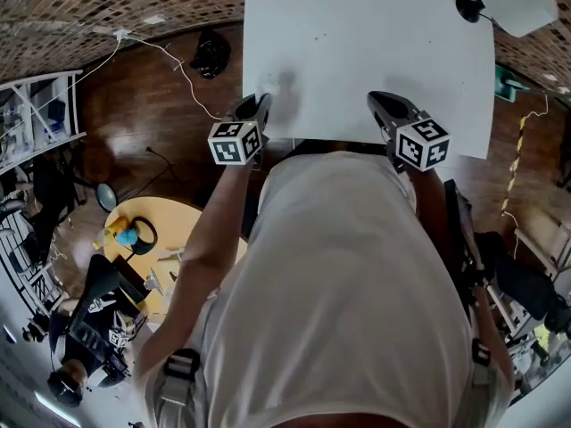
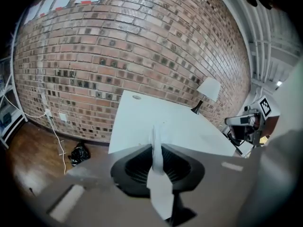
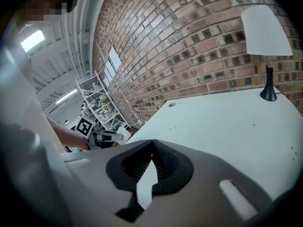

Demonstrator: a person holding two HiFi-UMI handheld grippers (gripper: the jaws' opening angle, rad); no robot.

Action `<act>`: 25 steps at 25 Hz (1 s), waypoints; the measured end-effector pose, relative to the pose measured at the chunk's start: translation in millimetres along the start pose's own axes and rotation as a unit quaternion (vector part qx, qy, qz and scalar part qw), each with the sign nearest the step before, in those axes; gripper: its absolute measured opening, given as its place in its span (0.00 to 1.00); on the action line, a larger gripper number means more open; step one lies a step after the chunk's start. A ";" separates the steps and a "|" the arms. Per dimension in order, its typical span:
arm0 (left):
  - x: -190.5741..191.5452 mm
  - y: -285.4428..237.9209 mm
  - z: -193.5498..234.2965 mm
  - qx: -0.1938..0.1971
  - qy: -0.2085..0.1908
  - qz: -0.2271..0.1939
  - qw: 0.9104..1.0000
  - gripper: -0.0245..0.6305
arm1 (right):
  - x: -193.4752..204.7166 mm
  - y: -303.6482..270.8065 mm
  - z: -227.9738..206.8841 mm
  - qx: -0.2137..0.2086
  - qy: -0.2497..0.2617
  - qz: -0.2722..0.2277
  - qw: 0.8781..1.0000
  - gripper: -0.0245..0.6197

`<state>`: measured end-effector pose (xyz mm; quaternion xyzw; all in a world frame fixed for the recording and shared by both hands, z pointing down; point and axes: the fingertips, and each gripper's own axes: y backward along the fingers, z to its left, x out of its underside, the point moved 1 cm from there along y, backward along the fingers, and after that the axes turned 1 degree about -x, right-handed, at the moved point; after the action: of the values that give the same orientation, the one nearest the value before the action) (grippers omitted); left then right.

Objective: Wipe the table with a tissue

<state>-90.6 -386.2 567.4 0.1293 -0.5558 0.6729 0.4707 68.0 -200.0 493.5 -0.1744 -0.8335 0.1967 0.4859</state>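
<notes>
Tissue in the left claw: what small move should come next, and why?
Probably lower the left claw forward onto the table: the tissue is already pinched in it, yet it seems to hover at the near edge, off the white surface.

Red brick wall [image 2: 118,56]; dark wooden floor [image 1: 143,119]; white lamp [image 3: 266,32]; white shelving [image 3: 96,97]; round yellow side table [image 1: 174,217].
</notes>
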 end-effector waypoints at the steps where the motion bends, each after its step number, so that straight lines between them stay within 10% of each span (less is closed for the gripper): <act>1: 2.0 -0.7 5.1 -0.002 0.005 0.003 1.000 0.13 | -0.9 -2.9 2.2 0.001 0.003 0.002 1.000 0.05; 25: -4.4 -46.1 64.5 -0.055 0.034 0.042 0.997 0.13 | 9.4 -5.7 0.9 0.049 -0.025 0.000 0.998 0.05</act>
<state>-75.0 -447.3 615.7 0.0562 -0.5807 0.6643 0.4673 62.3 -200.5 502.9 -0.1457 -0.8350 0.2415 0.4725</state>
